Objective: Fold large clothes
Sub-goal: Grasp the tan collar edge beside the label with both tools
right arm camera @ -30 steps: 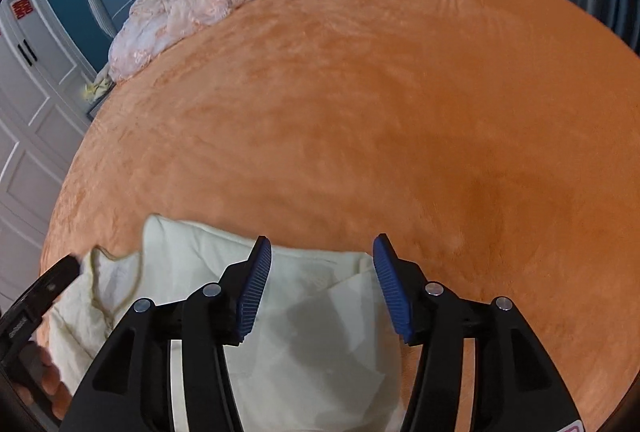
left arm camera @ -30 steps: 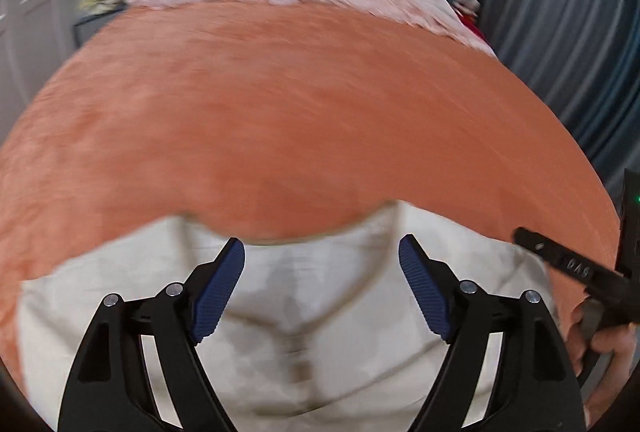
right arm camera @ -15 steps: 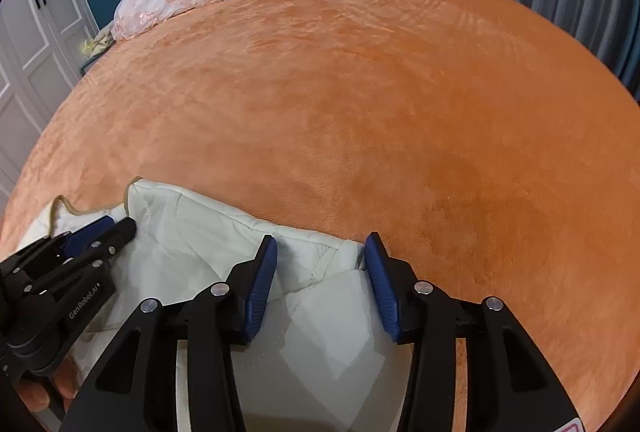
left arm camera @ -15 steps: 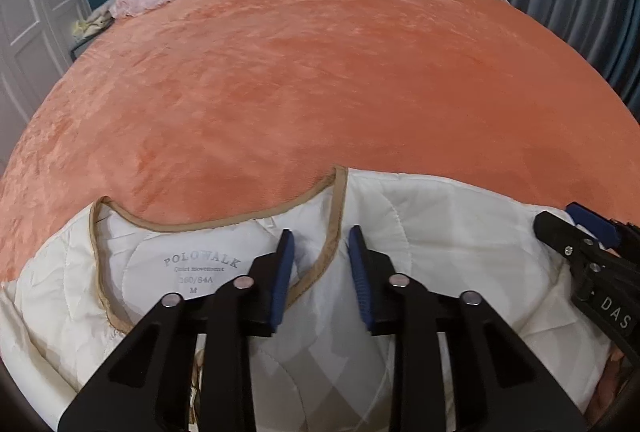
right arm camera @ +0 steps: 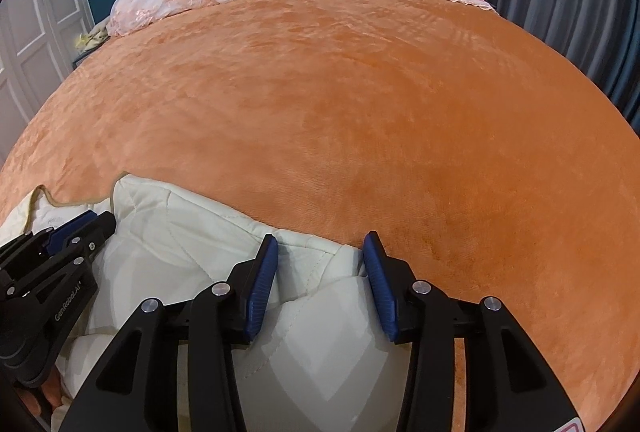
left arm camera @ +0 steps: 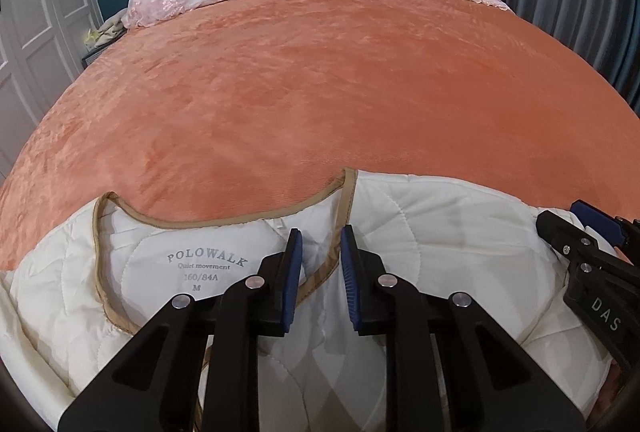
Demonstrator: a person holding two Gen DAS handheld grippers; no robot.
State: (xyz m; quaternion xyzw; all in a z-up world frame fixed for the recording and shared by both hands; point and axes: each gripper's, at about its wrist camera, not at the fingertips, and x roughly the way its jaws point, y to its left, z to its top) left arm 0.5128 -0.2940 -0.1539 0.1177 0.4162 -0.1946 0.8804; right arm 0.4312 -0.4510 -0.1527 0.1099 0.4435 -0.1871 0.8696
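Two tongs (left arm camera: 320, 272) (right arm camera: 320, 280) on cream jacket (left arm camera: 432, 232), POLOWALK label (left arm camera: 206, 260) left view only

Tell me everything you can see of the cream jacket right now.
The cream jacket is quilted, looks padded, with tan binding around an open neckline. An inside print reads POLOWALK, 160/84A, M. It lies rumpled at the near edge of the orange bedspread. The left gripper straddles the tan binding at the front opening; the right gripper straddles a shoulder fold, jaws apart.

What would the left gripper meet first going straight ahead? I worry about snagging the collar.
Likely the tan collar trim of the cream jacket, just ahead of the left gripper; then orange blanket.
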